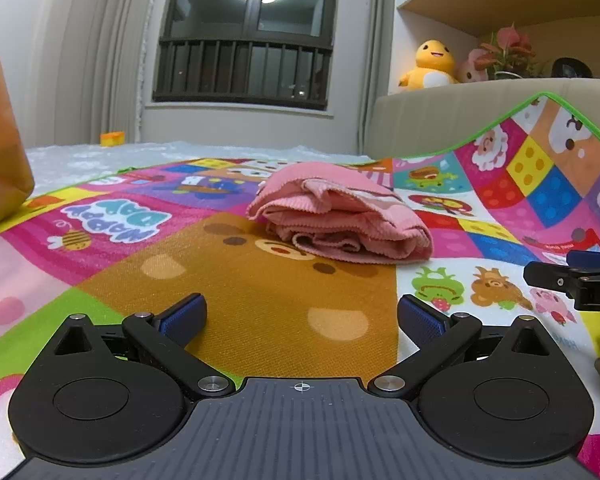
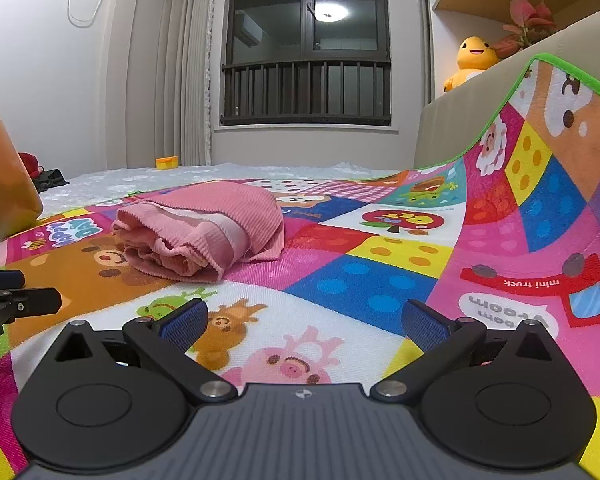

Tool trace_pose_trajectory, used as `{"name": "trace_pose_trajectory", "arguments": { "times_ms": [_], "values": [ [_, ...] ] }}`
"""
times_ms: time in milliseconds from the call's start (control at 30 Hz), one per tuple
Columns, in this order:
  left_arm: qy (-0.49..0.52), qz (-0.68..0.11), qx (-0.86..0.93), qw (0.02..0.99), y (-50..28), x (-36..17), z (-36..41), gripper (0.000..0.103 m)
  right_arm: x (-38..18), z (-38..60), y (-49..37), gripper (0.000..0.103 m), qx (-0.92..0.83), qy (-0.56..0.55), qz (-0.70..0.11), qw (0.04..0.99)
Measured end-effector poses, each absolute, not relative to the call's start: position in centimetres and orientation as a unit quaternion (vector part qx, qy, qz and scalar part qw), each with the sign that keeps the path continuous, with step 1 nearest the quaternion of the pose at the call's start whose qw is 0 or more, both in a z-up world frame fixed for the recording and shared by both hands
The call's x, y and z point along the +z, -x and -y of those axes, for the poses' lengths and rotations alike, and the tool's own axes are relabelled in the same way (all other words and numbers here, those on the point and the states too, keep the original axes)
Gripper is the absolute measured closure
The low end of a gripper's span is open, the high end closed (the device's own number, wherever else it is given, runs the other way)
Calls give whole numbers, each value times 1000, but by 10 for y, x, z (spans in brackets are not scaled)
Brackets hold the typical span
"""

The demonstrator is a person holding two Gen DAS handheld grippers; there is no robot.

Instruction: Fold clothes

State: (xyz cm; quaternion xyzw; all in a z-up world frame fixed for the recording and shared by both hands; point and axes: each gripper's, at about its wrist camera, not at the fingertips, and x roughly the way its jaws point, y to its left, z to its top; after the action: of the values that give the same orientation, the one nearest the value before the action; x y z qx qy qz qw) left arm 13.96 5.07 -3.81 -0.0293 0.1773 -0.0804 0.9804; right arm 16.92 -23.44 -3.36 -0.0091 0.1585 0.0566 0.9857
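Both grippers sit low over the colourful play mat (image 1: 260,280), and each has its 2 blue-padded fingers spread wide apart with nothing between them. The left gripper (image 1: 302,318) hovers above the brown bear panel; the right gripper (image 2: 304,320) is over the white panel with the little pig and bear drawings.

The pink ribbed garment (image 1: 340,220) lies ahead of both, resting on the mat in a loose bundle of several stacked layers, well apart from either set of fingers. From the left gripper it lies forward and a touch to the right; from the right gripper it lies forward and clearly off to the left (image 2: 200,228). So the bundle sits roughly between the 2 tools, and I'd judge the left one to be lined up more squarely with it. Its long axis seems to run across the view, side to side, with the open, ragged edges of the layers turned towards the grippers and the smooth fold at the back.

The tip of the right gripper shows at the edge of the left view, just beside it on the mat.

To my eye the bundle looks rumpled rather than neatly squared, so either it needs tidying or the fold is near its end; I can't tell which.
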Motion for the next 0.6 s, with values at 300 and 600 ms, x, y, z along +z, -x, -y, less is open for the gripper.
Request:
{"name": "trace_pose_trajectory", "arguments": {
  "times_ms": [300, 600],
  "values": [
    [30, -174, -80, 981, -138, -38, -50, 0, -34, 235, -167, 0, 56, 8, -156, 986],
    [29, -171, -81, 981, -138, -39, -51, 0, -35, 235, -167, 0, 55, 7, -153, 987]
  ]
}}
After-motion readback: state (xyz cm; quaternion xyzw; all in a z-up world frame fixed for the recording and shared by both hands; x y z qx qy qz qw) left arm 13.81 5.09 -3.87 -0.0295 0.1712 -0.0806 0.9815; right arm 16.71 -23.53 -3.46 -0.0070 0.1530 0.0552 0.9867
